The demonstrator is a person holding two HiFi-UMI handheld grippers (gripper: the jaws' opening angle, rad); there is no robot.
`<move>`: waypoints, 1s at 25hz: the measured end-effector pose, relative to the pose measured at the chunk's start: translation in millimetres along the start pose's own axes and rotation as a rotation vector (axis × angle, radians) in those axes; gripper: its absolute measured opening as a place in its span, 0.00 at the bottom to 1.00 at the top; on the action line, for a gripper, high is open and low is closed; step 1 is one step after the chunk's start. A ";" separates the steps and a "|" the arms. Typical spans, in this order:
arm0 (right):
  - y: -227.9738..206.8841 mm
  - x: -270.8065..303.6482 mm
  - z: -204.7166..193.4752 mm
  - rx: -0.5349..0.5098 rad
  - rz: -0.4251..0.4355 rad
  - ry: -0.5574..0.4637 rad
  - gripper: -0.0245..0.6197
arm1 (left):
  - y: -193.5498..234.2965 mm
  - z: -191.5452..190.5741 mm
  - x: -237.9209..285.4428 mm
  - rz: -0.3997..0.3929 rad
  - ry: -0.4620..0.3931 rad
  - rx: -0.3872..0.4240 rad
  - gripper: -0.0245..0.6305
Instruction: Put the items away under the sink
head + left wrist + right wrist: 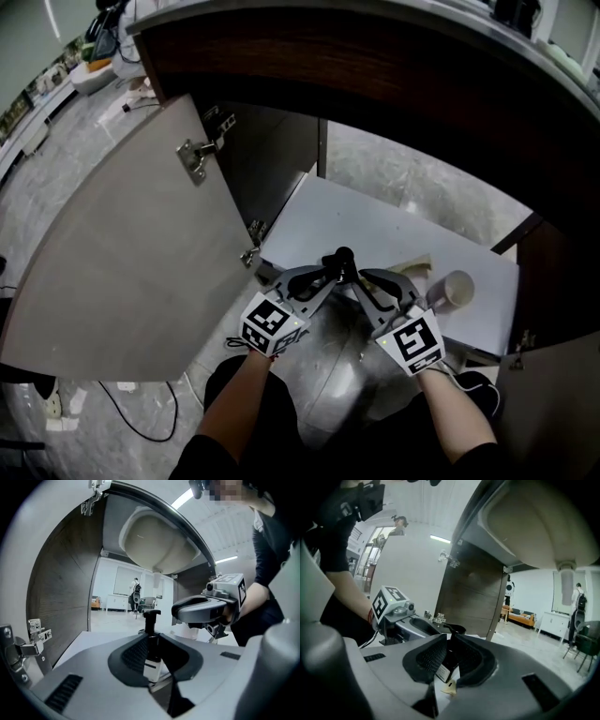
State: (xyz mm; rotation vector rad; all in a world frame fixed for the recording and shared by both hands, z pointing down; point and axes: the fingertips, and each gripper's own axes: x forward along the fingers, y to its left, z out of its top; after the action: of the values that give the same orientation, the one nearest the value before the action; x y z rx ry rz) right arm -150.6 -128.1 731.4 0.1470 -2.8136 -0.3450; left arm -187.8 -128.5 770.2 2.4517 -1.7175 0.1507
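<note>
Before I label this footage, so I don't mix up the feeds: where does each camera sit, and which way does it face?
Head view: on the person's head, facing steeply down at the cabinet floor; shows left forearm, right forearm, left hand-held gripper and right hand-held gripper.
Left gripper view: rides that gripper, looks along its jaws into the cabinet, basin overhead; right forearm shows.
Right gripper view: rides that gripper, faces the open door; left forearm shows.
Shared: all three see the pump bottle, gripped by both.

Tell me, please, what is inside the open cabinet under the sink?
A black pump bottle, gripped by the left claw and the right claw at the front of the shelf, and a pale cup on the right. The countertop covers the back.
</note>
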 end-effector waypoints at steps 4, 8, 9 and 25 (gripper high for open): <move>5.1 -8.2 -0.1 -0.050 0.008 0.014 0.12 | -30.4 -5.4 -1.4 -0.180 0.031 -0.033 0.08; 3.2 -11.5 -1.7 -0.047 0.000 0.024 0.12 | -48.6 -32.3 10.2 -0.223 0.177 0.103 0.07; 2.8 -12.2 -2.0 -0.043 -0.002 0.026 0.12 | -48.8 -38.1 13.2 -0.209 0.204 0.129 0.07; 9.6 -17.2 1.1 -0.048 0.012 0.028 0.12 | -11.8 -43.0 32.0 0.018 0.202 0.096 0.05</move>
State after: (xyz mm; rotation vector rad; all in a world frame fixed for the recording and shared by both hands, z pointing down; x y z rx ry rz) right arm -135.2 -116.2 727.9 0.1235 -2.7747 -0.4038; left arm -165.7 -146.6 817.1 2.3912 -1.6818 0.4763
